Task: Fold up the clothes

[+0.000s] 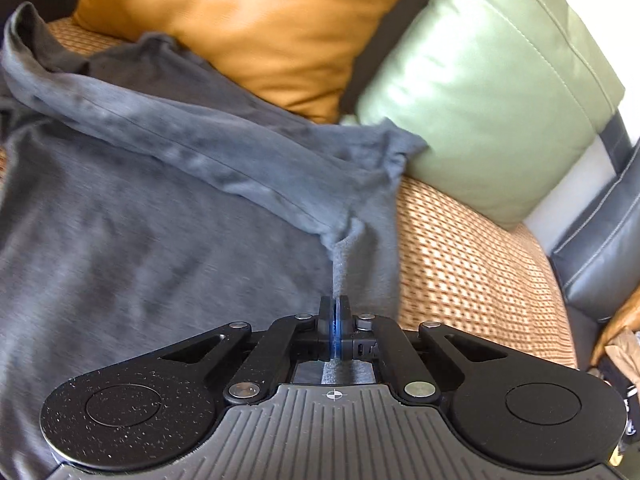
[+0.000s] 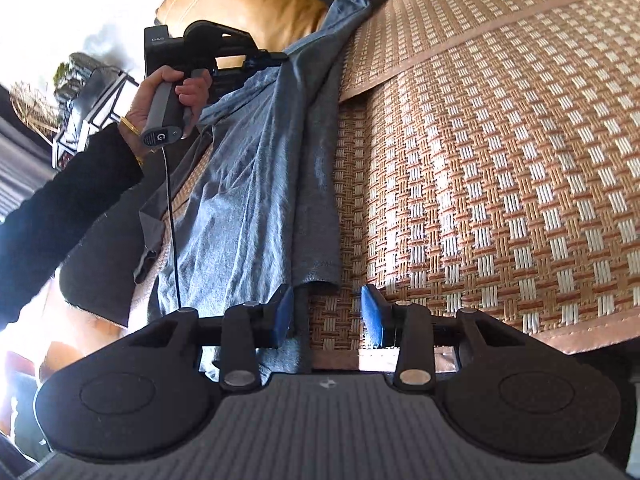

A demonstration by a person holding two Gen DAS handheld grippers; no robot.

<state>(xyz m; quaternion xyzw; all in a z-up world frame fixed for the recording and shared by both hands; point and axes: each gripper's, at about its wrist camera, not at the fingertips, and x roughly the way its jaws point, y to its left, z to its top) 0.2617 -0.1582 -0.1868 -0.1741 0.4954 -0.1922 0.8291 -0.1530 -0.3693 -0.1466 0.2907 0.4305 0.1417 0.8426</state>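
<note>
Left gripper (image 1: 334,312) pinching the grey shirt (image 1: 160,216) fold, rising toward 12 o'clock, right gripper (image 2: 326,312) spread, shirt hem touching its 9 o'clock finger.

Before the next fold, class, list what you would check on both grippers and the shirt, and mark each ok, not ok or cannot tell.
1. Left gripper shut on shirt: ok.
2. Right gripper open: ok.
3. Shirt hem between right fingers: not ok, hem lies by the other finger.
4. Shirt flat on mat: not ok, bunched.
5. Cushions off the shirt: cannot tell.
</note>
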